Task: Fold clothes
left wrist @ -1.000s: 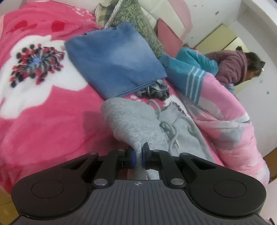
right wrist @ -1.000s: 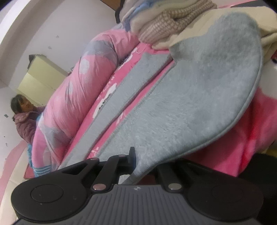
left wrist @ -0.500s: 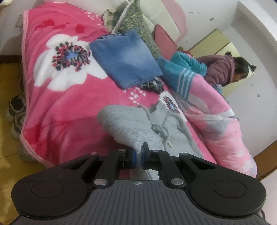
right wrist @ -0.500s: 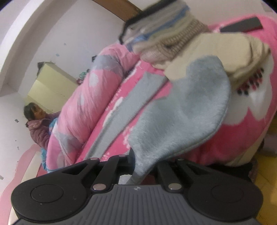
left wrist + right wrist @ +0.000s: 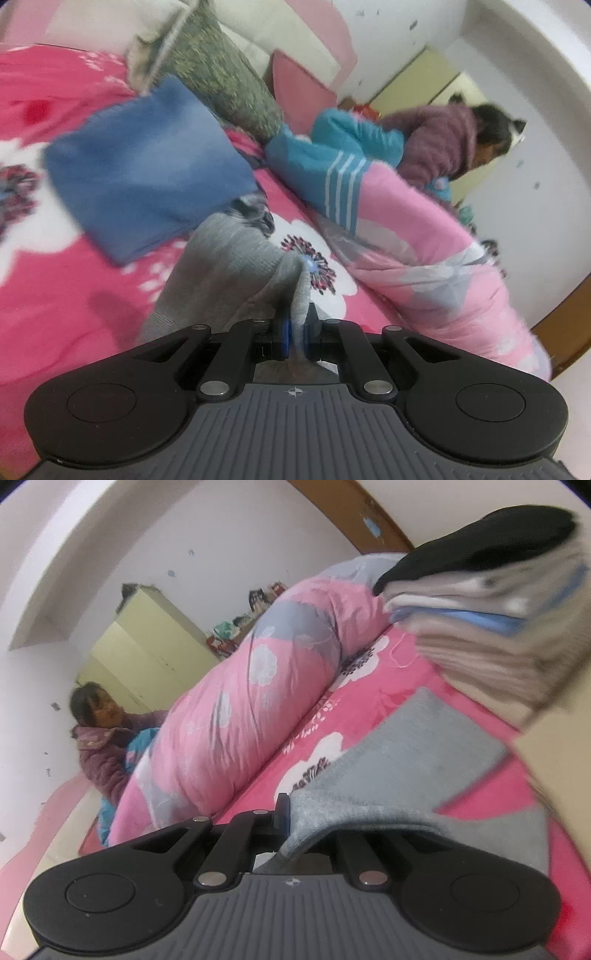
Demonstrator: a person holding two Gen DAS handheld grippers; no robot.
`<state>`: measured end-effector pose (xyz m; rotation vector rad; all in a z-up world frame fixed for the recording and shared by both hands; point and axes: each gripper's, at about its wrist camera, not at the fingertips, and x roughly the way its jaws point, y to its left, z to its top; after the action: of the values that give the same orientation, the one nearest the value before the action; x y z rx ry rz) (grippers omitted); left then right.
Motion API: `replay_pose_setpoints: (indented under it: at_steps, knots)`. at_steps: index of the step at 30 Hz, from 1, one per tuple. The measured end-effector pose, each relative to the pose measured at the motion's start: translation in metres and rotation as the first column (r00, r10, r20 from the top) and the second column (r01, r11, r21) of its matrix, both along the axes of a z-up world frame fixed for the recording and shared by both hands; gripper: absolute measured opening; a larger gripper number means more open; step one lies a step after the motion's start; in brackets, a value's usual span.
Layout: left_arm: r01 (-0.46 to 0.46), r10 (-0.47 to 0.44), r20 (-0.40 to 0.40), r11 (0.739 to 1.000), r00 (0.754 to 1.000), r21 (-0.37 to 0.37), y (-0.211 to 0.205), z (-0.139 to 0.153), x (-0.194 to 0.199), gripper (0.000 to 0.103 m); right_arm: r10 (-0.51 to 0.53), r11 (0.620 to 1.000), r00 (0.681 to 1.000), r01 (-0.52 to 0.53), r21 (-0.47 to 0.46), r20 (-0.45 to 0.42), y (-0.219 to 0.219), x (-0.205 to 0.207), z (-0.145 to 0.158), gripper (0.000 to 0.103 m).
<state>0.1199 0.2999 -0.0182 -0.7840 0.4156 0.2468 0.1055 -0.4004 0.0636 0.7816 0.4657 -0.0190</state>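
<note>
Landmark: pink floral blanket [image 5: 66, 302] covering the bed.
Garment: grey sweatshirt [image 5: 218, 280], partly lifted off the blanket, its far part lying on it just in front of the folded blue garment [image 5: 144, 177].
Left gripper [image 5: 295, 332]: jaws pinching a grey fold.
Right gripper [image 5: 295, 819]: jaws clamped on the sweatshirt's fleecy grey edge [image 5: 388, 775], near the stack of folded clothes [image 5: 487, 627] on the blanket.
Step, as judged: carrying both held edges over to make a fold.
Doing it well: keep both pinches firm, hold the edge taut and level, lay it square on the blanket, clear of the rolled pink quilt [image 5: 436, 266].
</note>
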Motion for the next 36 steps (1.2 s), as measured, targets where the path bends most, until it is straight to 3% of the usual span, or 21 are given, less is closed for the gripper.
replay_pose_setpoints:
  at_steps: [3, 7, 10, 12, 13, 15, 18, 21, 23, 25, 28, 33, 34, 36]
  knots:
    - [0.014, -0.012, -0.078, 1.0, 0.997, 0.023, 0.003, -0.015, 0.057, 0.007, 0.009, 1.0, 0.998, -0.01, -0.019, -0.06, 0.002, 0.07, -0.008, 0.003]
    - [0.009, 0.0, -0.158, 0.998, 0.987, 0.055, 0.003, -0.052, 0.117, 0.012, 0.027, 0.998, 0.988, -0.034, -0.046, -0.153, 0.009, 0.158, -0.046, 0.003]
    - [0.017, -0.01, -0.158, 0.999, 0.987, 0.043, 0.005, -0.086, 0.141, 0.023, 0.04, 0.998, 0.977, -0.051, -0.048, -0.207, 0.014, 0.215, -0.089, 0.01]
    - [0.028, -0.023, -0.112, 0.999, 0.993, 0.042, 0.007, -0.093, 0.139, 0.031, 0.077, 0.994, 0.95, -0.097, -0.053, -0.304, 0.017, 0.249, -0.118, 0.019]
    - [0.048, -0.044, -0.092, 0.998, 0.995, 0.04, 0.007, -0.091, 0.137, 0.035, 0.095, 0.989, 0.929, -0.127, -0.069, -0.357, 0.021, 0.256, -0.128, 0.026]
    - [0.088, -0.085, -0.059, 0.995, 0.995, 0.037, 0.008, -0.081, 0.128, 0.06, 0.125, 0.977, 0.879, -0.19, -0.096, -0.46, 0.029, 0.268, -0.148, 0.027]
    - [0.12, -0.118, -0.032, 0.99, 0.993, 0.07, 0.006, -0.058, 0.108, 0.079, 0.123, 0.951, 0.897, -0.229, -0.208, -0.424, 0.041, 0.24, -0.124, 0.043]
    - [0.139, -0.14, 0.015, 0.987, 0.99, 0.078, 0.006, -0.035, 0.076, 0.085, 0.097, 0.919, 0.926, -0.224, -0.325, -0.365, 0.048, 0.201, -0.087, 0.046]
    - [0.135, -0.137, 0.039, 0.99, 0.99, 0.049, 0.006, -0.027, 0.051, 0.089, 0.105, 0.918, 0.947, -0.209, -0.337, -0.303, 0.052, 0.168, -0.061, 0.049]
    - [0.118, -0.118, 0.049, 0.993, 0.992, -0.005, 0.005, -0.025, 0.021, 0.091, 0.175, 0.936, 0.951, -0.241, -0.257, -0.255, 0.061, 0.136, -0.048, 0.06]
    - [0.107, -0.104, 0.036, 0.991, 0.994, -0.082, -0.006, -0.045, -0.023, 0.095, 0.351, 0.931, 0.905, -0.364, -0.012, -0.239, 0.093, 0.087, -0.063, 0.063]
    - [0.126, -0.126, 0.015, 0.961, 0.992, -0.246, -0.017, -0.105, -0.044, 0.097, 0.539, 0.824, 0.807, -0.445, 0.352, -0.241, 0.163, 0.053, -0.129, 0.063]
    - [0.115, -0.112, 0.024, 0.962, 0.993, -0.246, -0.015, -0.112, -0.04, 0.097, 0.564, 0.797, 0.791, -0.445, 0.408, -0.238, 0.176, 0.051, -0.144, 0.063]
    - [0.092, -0.084, 0.044, 0.969, 0.996, -0.231, -0.012, -0.118, -0.029, 0.098, 0.568, 0.787, 0.778, -0.419, 0.453, -0.267, 0.199, 0.066, -0.166, 0.063]
